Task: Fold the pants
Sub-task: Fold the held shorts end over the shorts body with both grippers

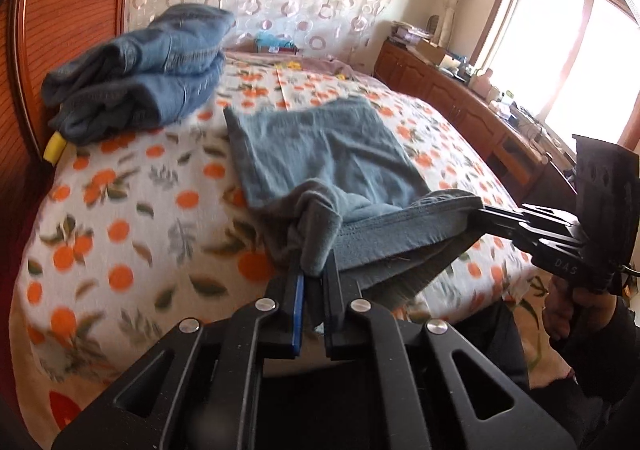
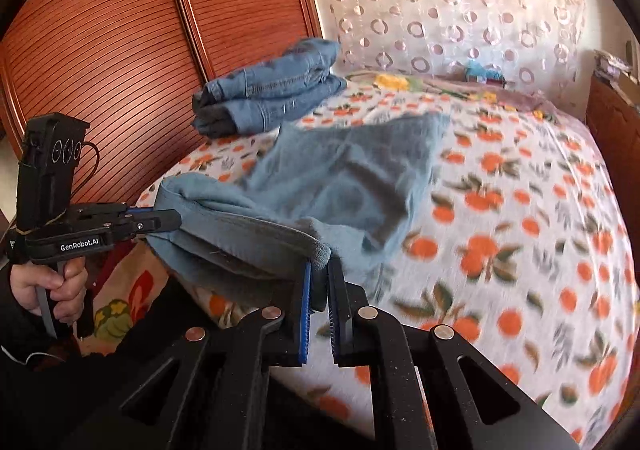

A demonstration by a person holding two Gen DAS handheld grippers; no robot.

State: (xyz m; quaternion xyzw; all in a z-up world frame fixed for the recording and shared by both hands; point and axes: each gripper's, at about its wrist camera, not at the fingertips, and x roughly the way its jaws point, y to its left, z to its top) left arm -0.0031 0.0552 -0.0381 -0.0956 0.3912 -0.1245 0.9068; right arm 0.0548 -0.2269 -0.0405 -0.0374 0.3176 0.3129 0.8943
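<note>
Left tongs and right tongs each clenched on the blue pants edge above the bed. Left tool reads "GenRobot.AI"; right tool "DAS".

Soft matt cloth pants; glossy ribbed wood wardrobe.

Daylight floods in from the window at two o'clock in the left wrist view, blown out to white glare. Fisheye bending curves everything toward dark, vignetted corners. Motion blur smears the orange-print bedspread at four o'clock in the right wrist view; the near black gripper frames sit in shade.
</note>
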